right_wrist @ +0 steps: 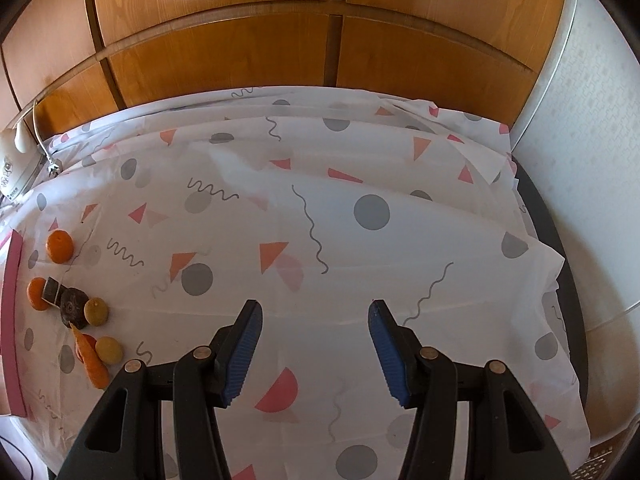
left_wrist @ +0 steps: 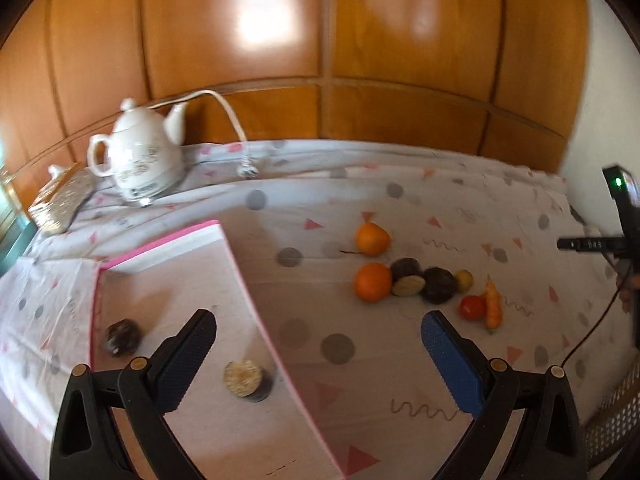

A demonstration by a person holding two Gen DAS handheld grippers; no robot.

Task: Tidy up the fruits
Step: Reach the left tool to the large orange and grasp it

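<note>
A shallow pink-edged box lies on the table at the left; inside it are a dark whole passion fruit and a cut half. My left gripper is open and empty above the box's right wall. To its right lie two oranges, dark passion fruits, a cut half, a small yellow fruit, a tomato and a carrot. My right gripper is open and empty over bare cloth; the fruit pile lies at its far left.
A white teapot with cord and plug stands at the back left, next to a glittery box. A patterned tablecloth covers the table. A wooden cabinet stands behind. The table's right edge drops off by the white wall.
</note>
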